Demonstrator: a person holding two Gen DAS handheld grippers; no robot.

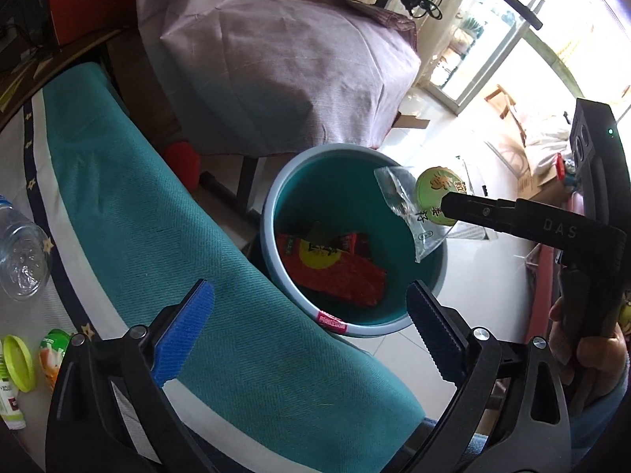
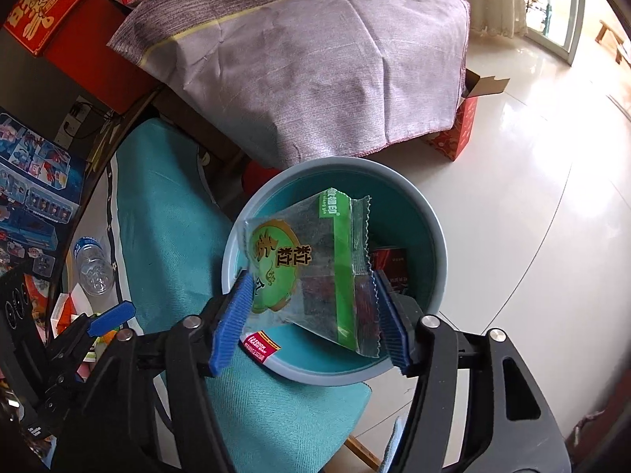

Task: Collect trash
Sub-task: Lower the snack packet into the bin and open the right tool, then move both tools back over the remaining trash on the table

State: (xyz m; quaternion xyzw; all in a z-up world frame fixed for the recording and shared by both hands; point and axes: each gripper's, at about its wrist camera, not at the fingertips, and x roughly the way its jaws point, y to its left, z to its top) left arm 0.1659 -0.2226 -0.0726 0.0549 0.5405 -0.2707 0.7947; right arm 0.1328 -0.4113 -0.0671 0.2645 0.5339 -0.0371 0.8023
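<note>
A teal bin [image 1: 276, 213] stands on the floor beside the table; it also shows in the right wrist view [image 2: 437, 236]. A red snack wrapper [image 1: 335, 272] lies inside it. My right gripper [image 2: 311, 311] has its jaws wide apart, and a clear and green snack wrapper [image 2: 315, 268] sits between the blue pads over the bin. In the left wrist view the wrapper [image 1: 418, 205] hangs at the right gripper's tip over the bin's far rim. My left gripper [image 1: 311, 331] is open and empty, above the table edge and the bin's near rim.
A teal cloth [image 1: 157, 236] covers the table. A clear plastic bottle [image 1: 19, 256], a yellow-green lid [image 1: 17, 362] and small packets [image 1: 53, 358] lie at its left end. A purple-covered piece of furniture [image 2: 315, 59] stands behind the bin. White tiled floor [image 2: 532, 197] lies to the right.
</note>
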